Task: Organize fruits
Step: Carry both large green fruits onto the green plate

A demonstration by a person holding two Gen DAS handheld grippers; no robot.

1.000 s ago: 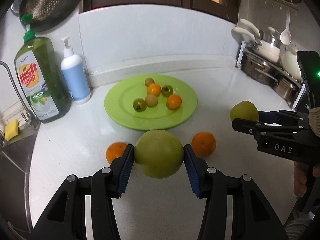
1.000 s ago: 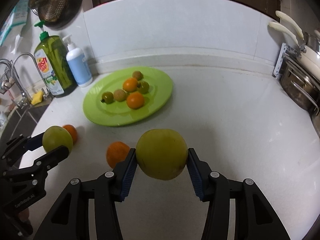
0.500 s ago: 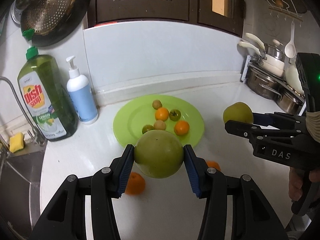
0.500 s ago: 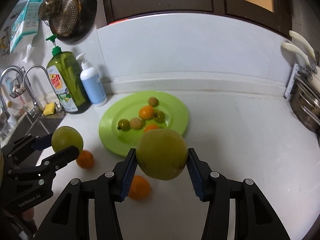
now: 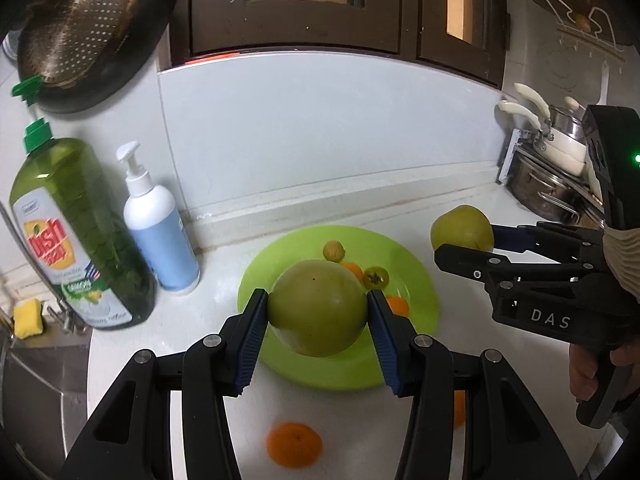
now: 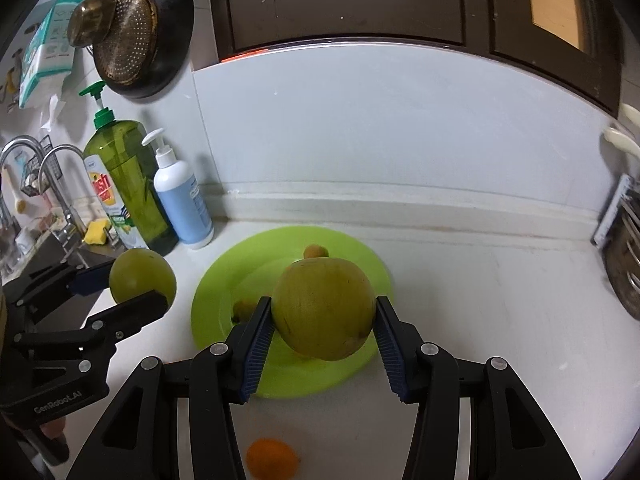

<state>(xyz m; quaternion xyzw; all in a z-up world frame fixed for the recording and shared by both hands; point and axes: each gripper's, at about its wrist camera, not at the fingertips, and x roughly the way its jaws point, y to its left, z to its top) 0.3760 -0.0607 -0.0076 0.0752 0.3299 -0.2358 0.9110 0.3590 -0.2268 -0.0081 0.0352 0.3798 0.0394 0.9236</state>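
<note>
My left claw (image 5: 318, 312) pinches a big green fruit (image 5: 318, 308) across its widest girth, hanging over the lime plate (image 5: 420, 280); my right claw (image 6: 324, 320) grips its twin (image 6: 322, 308) likewise, over the same plate. Both look firm, smooth-skinned and fairly heavy, so they may roll on landing. Small fruits crowd the plate toward 12 o'clock; two oranges (image 5: 294, 444) wait on the worktop (image 5: 360, 420) at 6 o'clock

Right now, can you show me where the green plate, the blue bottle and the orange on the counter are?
green plate (image 5: 422, 300), left wrist view, bare right rim.
blue bottle (image 5: 166, 246), left wrist view, middle of its body.
orange (image 5: 295, 445), left wrist view, middle of the fruit.
</note>
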